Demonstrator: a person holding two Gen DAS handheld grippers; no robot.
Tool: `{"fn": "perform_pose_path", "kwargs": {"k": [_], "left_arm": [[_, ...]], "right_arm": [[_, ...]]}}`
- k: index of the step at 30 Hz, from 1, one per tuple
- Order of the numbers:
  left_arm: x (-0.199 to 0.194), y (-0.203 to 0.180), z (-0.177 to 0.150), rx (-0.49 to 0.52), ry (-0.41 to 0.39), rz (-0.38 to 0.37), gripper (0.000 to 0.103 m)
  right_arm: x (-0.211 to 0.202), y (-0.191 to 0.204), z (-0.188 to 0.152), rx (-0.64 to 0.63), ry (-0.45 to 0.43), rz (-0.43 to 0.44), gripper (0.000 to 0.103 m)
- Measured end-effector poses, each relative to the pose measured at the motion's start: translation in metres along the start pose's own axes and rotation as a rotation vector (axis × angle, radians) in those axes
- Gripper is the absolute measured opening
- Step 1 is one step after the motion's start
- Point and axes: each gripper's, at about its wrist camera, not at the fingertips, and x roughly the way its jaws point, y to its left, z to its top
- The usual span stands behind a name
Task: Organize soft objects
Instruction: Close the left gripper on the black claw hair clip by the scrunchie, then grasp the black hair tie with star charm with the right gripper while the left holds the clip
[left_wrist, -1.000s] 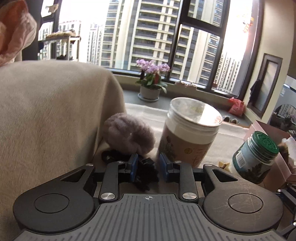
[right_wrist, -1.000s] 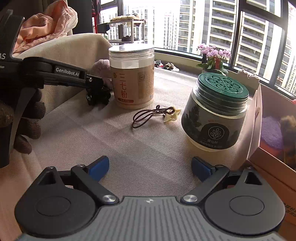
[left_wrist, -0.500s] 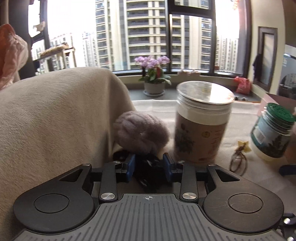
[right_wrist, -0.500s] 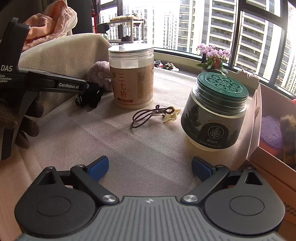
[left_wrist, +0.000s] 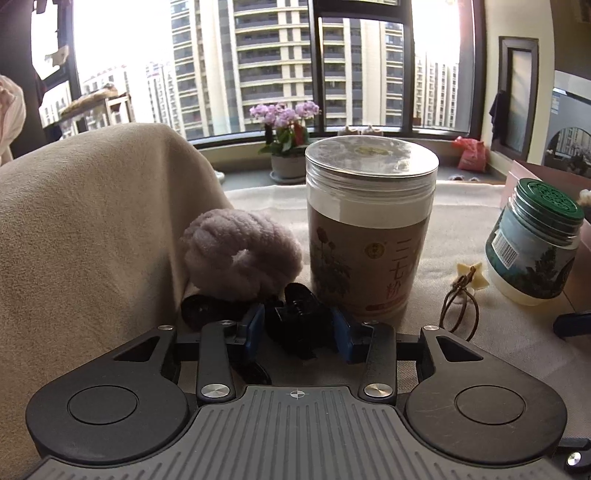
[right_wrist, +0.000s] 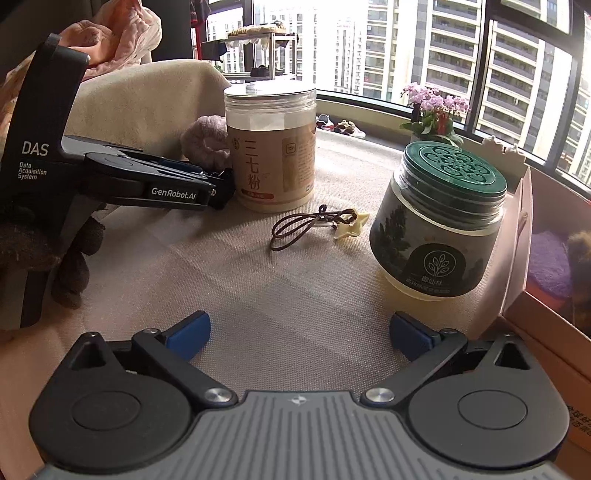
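My left gripper (left_wrist: 297, 328) is shut on a black scrunchie (left_wrist: 299, 314) and holds it low over the table, just in front of a fluffy lilac scrunchie (left_wrist: 240, 254). The left gripper also shows in the right wrist view (right_wrist: 221, 188), beside the tan jar. My right gripper (right_wrist: 297, 334) is open and empty above the beige tablecloth. A brown hair tie with a cream star (right_wrist: 314, 227) lies between the two jars. A box (right_wrist: 543, 295) at the right holds a purple soft item (right_wrist: 546, 266).
A tall tan jar with a clear lid (right_wrist: 273, 147) stands at the back centre. A green-lidded glass jar (right_wrist: 443, 218) stands right of it, next to the box. A beige draped cushion (left_wrist: 81, 221) rises at the left. A flower pot (left_wrist: 286, 140) sits on the sill.
My left gripper has pulled back and turned right with the black scrunchie between its fingers, and its jaws stand a little wider apart. The right gripper has not moved.
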Motion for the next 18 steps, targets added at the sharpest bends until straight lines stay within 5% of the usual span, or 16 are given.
{"fn": "perform_pose_path", "kwargs": {"k": [7, 9, 13, 18], "left_arm": [[-0.016, 0.015, -0.017, -0.084, -0.03, -0.085, 0.042], [-0.017, 0.017, -0.018, -0.089, -0.022, -0.092, 0.042], [-0.017, 0.017, -0.017, -0.086, -0.012, -0.093, 0.042], [-0.017, 0.021, -0.018, -0.115, -0.014, -0.114, 0.042]], "right_arm": [[0.0, 0.003, 0.009, -0.001, 0.051, 0.005, 0.101], [-0.005, 0.005, 0.016, 0.041, 0.011, 0.005, 0.083], [-0.016, 0.018, 0.043, 0.048, -0.108, -0.073, 0.064], [0.008, 0.029, 0.067, 0.048, -0.037, -0.135, 0.044]]}}
